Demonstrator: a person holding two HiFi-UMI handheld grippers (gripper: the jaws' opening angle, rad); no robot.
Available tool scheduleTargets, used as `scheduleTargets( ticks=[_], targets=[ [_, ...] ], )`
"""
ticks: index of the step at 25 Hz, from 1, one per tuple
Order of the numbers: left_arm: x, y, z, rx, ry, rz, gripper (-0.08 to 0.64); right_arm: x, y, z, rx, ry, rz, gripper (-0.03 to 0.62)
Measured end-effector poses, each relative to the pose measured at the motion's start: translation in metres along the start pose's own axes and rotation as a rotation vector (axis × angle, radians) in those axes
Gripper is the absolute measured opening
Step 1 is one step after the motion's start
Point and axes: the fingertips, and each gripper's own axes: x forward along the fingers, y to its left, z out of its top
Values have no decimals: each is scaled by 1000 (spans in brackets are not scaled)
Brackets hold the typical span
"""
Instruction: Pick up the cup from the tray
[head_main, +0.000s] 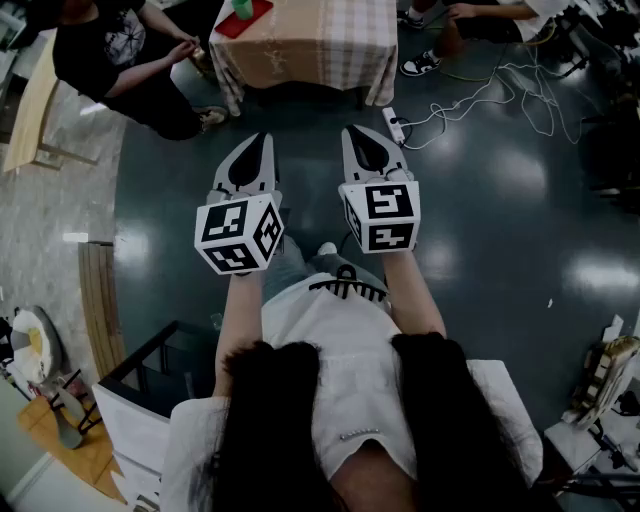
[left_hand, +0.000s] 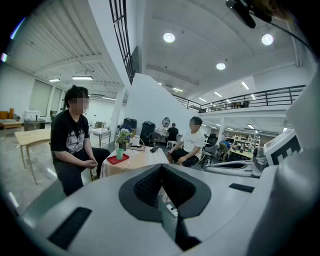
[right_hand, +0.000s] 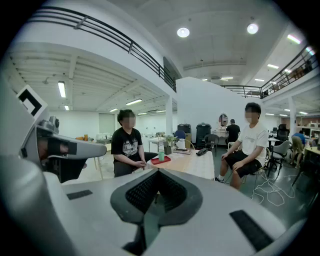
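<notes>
A green cup (head_main: 243, 8) stands on a red tray (head_main: 246, 22) at the left end of a cloth-covered table (head_main: 310, 45), far ahead of me. Both gripper views show the cup (left_hand: 119, 154) (right_hand: 161, 156) on the tray (left_hand: 114, 160) (right_hand: 166, 160) in the distance. My left gripper (head_main: 262, 140) and right gripper (head_main: 353, 132) are held side by side above the dark floor, well short of the table. Both point forward and slightly down. The left gripper (left_hand: 161, 167) and the right gripper (right_hand: 157, 171) have their jaws together with nothing between them.
A person in black (head_main: 110, 50) sits at the table's left, close to the tray, and a person in white (right_hand: 250, 145) sits at its right. A power strip (head_main: 396, 123) and cables (head_main: 500, 90) lie on the floor. A wooden table (head_main: 30, 100) stands far left.
</notes>
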Motion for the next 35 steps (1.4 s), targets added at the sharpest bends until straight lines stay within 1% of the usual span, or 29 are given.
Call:
scheduleTargets(
  ticks=[3, 6, 11, 16, 17, 18, 20, 21, 24, 27, 29, 32, 35],
  targets=[
    [-1, 1, -6, 9, 11, 4, 6, 1, 2, -8, -10, 19, 1, 6],
    [4, 5, -6, 1, 12, 5, 6, 8, 0, -7, 12, 8, -2, 8],
    [18, 16, -6, -3, 23, 10, 6, 25, -11, -9, -9, 22, -52, 9],
    [49, 27, -9, -35, 42, -16, 6, 42, -21, -2, 24, -11, -15, 14],
    [57, 31, -8, -39, 47, -21, 6, 48, -22, 0, 26, -15, -5, 25],
    [65, 36, -6, -43, 50, -26, 6, 55, -23, 3, 32, -18, 5, 59],
    [83, 46, 0, -48, 49, -35, 6, 72, -25, 10, 43, -26, 24, 160],
    [91, 52, 4, -49, 48, -40, 6, 81, -26, 14, 45, -29, 31, 189],
    [116, 78, 11, -60, 49, -43, 6, 109, -23, 25, 33, -37, 50, 254],
    [142, 112, 20, -98, 60, -25, 6, 143, -17, 36, 2, -25, 76, 327],
    [158, 130, 32, -107, 61, -29, 6, 166, -17, 48, 0, -25, 76, 339],
    [178, 156, 50, -90, 63, -41, 6, 202, -12, 70, 10, -39, 73, 342],
    [200, 186, 63, -91, 72, -45, 6, 239, -2, 85, -20, -27, 74, 350]
  ],
)
